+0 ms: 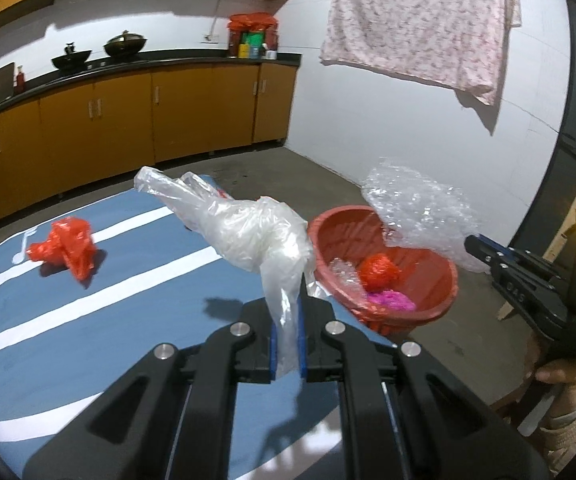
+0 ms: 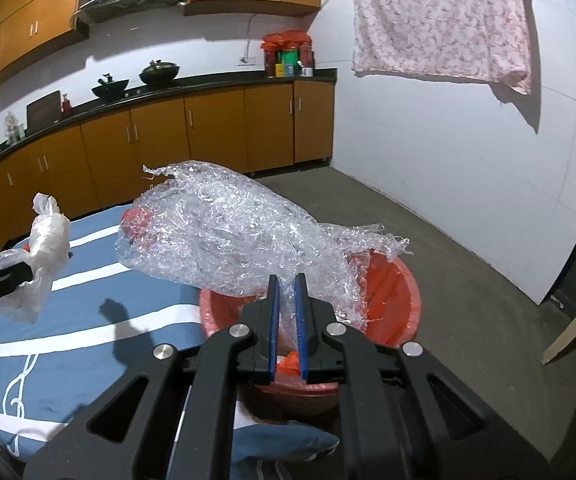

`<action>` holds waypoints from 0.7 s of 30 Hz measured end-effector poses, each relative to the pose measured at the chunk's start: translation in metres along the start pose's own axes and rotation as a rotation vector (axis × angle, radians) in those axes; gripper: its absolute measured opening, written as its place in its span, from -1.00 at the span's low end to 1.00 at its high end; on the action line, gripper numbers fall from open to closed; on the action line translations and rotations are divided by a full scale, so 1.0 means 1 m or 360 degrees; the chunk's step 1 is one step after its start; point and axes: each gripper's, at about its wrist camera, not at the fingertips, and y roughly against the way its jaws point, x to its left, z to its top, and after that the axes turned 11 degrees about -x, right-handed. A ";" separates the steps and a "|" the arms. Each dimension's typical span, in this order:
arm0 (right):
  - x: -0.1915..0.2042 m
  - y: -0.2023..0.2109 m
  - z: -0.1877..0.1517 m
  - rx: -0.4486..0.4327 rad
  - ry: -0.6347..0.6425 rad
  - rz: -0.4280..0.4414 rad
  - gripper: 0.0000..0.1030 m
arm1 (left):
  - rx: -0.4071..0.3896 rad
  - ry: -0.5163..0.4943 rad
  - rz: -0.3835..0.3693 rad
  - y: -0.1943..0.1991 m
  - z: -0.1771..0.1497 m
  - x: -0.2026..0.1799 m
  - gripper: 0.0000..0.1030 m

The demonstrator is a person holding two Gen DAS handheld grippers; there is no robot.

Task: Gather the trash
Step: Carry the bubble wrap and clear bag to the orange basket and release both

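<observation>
A clear plastic bag [image 1: 248, 236] is pinched between the blue pads of the left gripper [image 1: 288, 304], whose jaws are pressed together on a thin neck of the film; the rest of the bag is held up above the blue cloth with white stripes [image 1: 88, 320] that covers the surface. In the right wrist view the same bag [image 2: 46, 240] is seen at the left, hanging from the left gripper [image 2: 28, 270] over the striped cloth [image 2: 88, 360].

A crumpled sheet of bubble wrap [image 2: 228, 236] is clamped in the right gripper [image 2: 286, 284], its jaws closed on a fold of the wrap. The sheet is held over a red basin [image 2: 407, 300] that stands at the right edge of the surface. From the left wrist view the wrap [image 1: 415, 216] is seen above the far rim of the basin [image 1: 339, 232], with the right gripper [image 1: 473, 246] reaching in from the right and a hand [image 1: 559, 372] seen below it.

Inside the basin lie a red plastic ball [image 1: 377, 270], a pink wad [image 1: 391, 302] and a small piece of clear wrap [image 1: 343, 274]. A crumpled red bag [image 1: 64, 248] is left on the cloth near the far left corner of the surface, beside a white note-shaped mark. A patterned pink cloth [image 1: 419, 24] is hung on the white wall behind.
</observation>
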 end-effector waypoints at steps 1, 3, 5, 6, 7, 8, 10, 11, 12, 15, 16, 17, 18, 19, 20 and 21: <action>-0.002 0.000 0.000 0.0000 -0.0005 -0.0008 -0.84 | -0.0004 -0.0003 -0.0021 -0.002 0.000 -0.004 -0.83; -0.006 0.001 -0.002 0.0000 -0.0013 -0.0023 -0.84 | -0.0011 -0.0012 -0.0048 -0.005 0.001 -0.011 -0.83; -0.011 0.000 -0.002 0.0001 -0.0023 -0.0043 -0.84 | -0.0023 -0.0026 -0.0079 -0.009 0.001 -0.020 -0.83; -0.013 0.000 -0.002 0.0002 -0.0030 -0.0053 -0.84 | -0.0025 -0.0028 -0.0091 -0.010 0.002 -0.023 -0.83; -0.015 -0.001 -0.002 0.0004 -0.0039 -0.0062 -0.84 | -0.0031 -0.0030 -0.0115 -0.013 0.003 -0.027 -0.83; -0.018 -0.001 -0.003 0.0007 -0.0056 -0.0072 -0.84 | -0.0033 -0.0030 -0.0129 -0.014 0.003 -0.030 -0.83; -0.024 -0.004 -0.004 0.0016 -0.0092 -0.0087 -0.84 | -0.0037 -0.0035 -0.0162 -0.019 0.004 -0.037 -0.83; -0.026 -0.005 -0.004 0.0021 -0.0107 -0.0091 -0.84 | -0.0038 -0.0038 -0.0177 -0.021 0.004 -0.041 -0.83; -0.028 -0.007 -0.004 0.0027 -0.0121 -0.0097 -0.84 | -0.0037 -0.0039 -0.0194 -0.024 0.005 -0.042 -0.83; -0.036 -0.011 -0.005 0.0040 -0.0169 -0.0119 -0.84 | -0.0034 -0.0053 -0.0252 -0.034 0.005 -0.054 -0.83; -0.038 -0.012 -0.005 0.0040 -0.0179 -0.0126 -0.84 | -0.0034 -0.0061 -0.0265 -0.037 0.005 -0.058 -0.83; -0.039 -0.012 -0.005 0.0041 -0.0185 -0.0130 -0.84 | -0.0033 -0.0069 -0.0278 -0.039 0.005 -0.061 -0.83; -0.040 -0.014 -0.005 0.0042 -0.0194 -0.0135 -0.84 | -0.0031 -0.0077 -0.0291 -0.043 0.005 -0.064 -0.83; -0.042 -0.015 -0.005 0.0043 -0.0201 -0.0139 -0.84 | -0.0029 -0.0082 -0.0301 -0.046 0.004 -0.067 -0.83; -0.044 -0.017 -0.004 0.0043 -0.0208 -0.0143 -0.84 | -0.0026 -0.0087 -0.0312 -0.049 0.003 -0.070 -0.83; -0.046 -0.018 -0.004 0.0044 -0.0216 -0.0146 -0.84 | -0.0023 -0.0088 -0.0318 -0.052 0.003 -0.072 -0.83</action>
